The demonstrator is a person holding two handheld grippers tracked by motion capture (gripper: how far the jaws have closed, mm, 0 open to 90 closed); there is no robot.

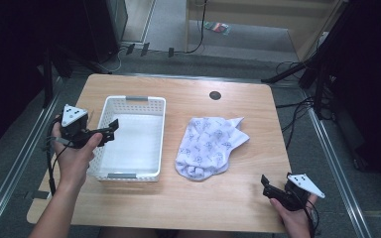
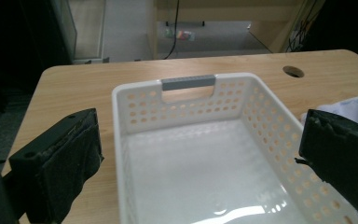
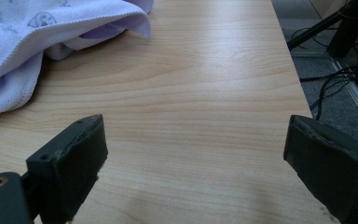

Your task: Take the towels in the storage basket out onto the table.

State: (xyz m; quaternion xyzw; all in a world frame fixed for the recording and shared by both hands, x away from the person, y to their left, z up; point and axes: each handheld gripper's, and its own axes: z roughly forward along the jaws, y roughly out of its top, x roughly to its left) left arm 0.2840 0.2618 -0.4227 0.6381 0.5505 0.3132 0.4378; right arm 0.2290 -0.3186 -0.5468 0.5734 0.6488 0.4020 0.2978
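Observation:
A white perforated basket [image 1: 108, 105] with grey handles stands on the left half of the wooden table; it is empty [image 2: 135, 107]. A crumpled pale towel with a small blue print [image 1: 208, 145] lies to its right, mid-table, and its edge shows at the top left of the right gripper view [image 3: 23, 28]. My left gripper [image 1: 110, 130] hovers over the basket's left rim, open, its jaws spread wide with nothing between them [image 2: 200, 158]. My right gripper [image 1: 268, 187] sits low near the table's front right corner, open and empty [image 3: 196, 158], a short way from the towel.
A round cable hole [image 1: 215, 95] lies at the back of the table. Metal rails run along both table sides. Cables and dark stands crowd the floor at the right and behind. Bare wood stretches in front of the towel and basket.

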